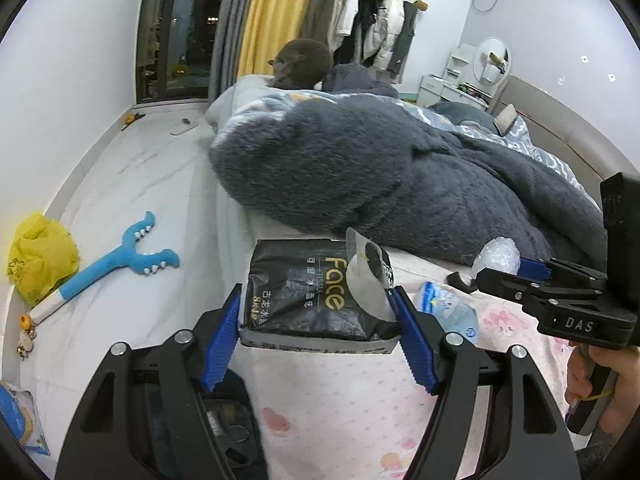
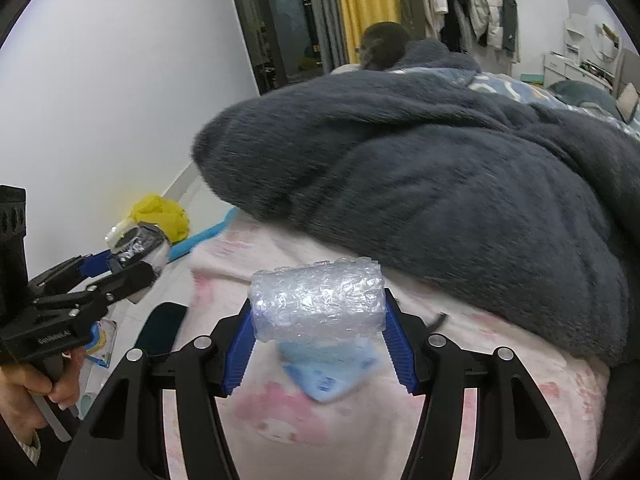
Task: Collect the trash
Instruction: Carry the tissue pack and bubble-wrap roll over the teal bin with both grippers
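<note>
My left gripper (image 1: pixel 318 320) is shut on a black "Face" tissue pack wrapper (image 1: pixel 312 296) and holds it over the edge of the bed. It also shows in the right wrist view (image 2: pixel 136 246) at the left. My right gripper (image 2: pixel 318 320) is shut on a roll of clear bubble wrap (image 2: pixel 318 300) just above the pink sheet (image 2: pixel 280 420). The bubble wrap also shows in the left wrist view (image 1: pixel 496 258) at the right gripper's tips. A light blue wrapper (image 2: pixel 332 368) lies on the sheet under the bubble wrap, and shows in the left wrist view (image 1: pixel 452 312).
A big grey fleece blanket (image 1: pixel 380 168) fills the bed behind. On the white floor (image 1: pixel 132 184) lie a yellow plastic bag (image 1: pixel 40 256), a blue plush toy (image 1: pixel 120 256) and a blue package (image 1: pixel 20 420). A small black item (image 1: pixel 460 280) lies on the sheet.
</note>
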Tool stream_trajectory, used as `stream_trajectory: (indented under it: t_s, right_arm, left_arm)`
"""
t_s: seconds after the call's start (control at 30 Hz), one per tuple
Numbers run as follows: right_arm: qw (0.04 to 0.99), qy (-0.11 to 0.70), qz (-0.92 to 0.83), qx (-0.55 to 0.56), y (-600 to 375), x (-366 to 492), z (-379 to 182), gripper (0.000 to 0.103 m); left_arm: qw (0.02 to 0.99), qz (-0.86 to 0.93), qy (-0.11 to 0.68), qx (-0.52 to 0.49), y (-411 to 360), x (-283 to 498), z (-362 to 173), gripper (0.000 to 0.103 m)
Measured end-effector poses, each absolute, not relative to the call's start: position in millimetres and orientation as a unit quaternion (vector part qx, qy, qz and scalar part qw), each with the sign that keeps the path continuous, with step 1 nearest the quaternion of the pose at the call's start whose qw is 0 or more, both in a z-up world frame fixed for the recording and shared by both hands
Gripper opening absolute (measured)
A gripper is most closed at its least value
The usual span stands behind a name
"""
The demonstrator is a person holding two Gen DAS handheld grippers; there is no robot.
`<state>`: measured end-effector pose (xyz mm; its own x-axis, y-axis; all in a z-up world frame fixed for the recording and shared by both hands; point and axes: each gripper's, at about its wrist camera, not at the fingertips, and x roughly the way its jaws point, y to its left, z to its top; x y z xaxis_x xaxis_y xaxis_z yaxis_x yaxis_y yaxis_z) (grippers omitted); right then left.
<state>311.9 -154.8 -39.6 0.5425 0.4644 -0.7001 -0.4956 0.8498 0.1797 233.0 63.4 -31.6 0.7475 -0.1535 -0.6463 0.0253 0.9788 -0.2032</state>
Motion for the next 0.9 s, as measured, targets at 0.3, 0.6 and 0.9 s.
stream_trajectory:
  t_s: [0.3,0.6,0.9]
  right_arm:
    - [0.872,0.383,0.304,-0.024,-106,298,-28,0.060]
    - [0.863,0.383,0.328,-0.034,-64,284,-26,0.060]
    - [0.853,0.385,0.350,-0.045,-28,274,-28,0.060]
  left_arm:
    - [0.932,-0.019,0.353,-0.084,98,221,-33,0.074]
    - [0.923,0.006,0.372,-0.096,138,209,-44,0.074]
    - [0.902,0.018,0.415,-0.114,166,203,-61,0.074]
